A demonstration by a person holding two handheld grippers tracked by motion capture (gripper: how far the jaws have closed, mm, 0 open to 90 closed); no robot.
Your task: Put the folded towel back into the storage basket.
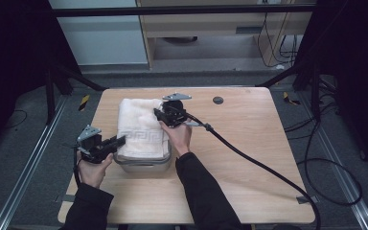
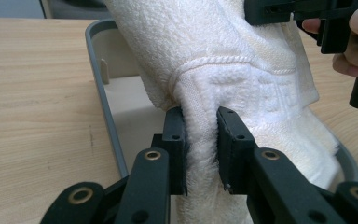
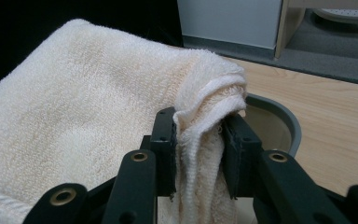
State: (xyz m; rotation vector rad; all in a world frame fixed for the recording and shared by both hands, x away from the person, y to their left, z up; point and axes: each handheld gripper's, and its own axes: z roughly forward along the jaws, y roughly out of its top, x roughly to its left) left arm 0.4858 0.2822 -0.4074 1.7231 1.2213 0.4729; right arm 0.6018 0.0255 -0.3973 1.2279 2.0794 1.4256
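A folded cream-white towel [image 1: 139,127] with a woven key-pattern border hangs stretched over a grey oblong basin [image 1: 146,165] on the wooden table. My left gripper [image 1: 117,142] is shut on the towel's near left edge; in the left gripper view its jaws pinch a thick fold of the towel [image 2: 242,79] above the basin [image 2: 100,88]. My right gripper [image 1: 159,115] is shut on the far right edge; in the right gripper view a bunched corner of the towel [image 3: 84,107] sits between its jaws, with the basin rim [image 3: 286,121] behind. The towel hides most of the basin's inside.
The wooden table [image 1: 249,143] has a small dark round cap [image 1: 218,100] at its far right. The right gripper's black cable [image 1: 268,170] trails across the table to the near right edge. Metal rails and loose cables lie on the floor on both sides.
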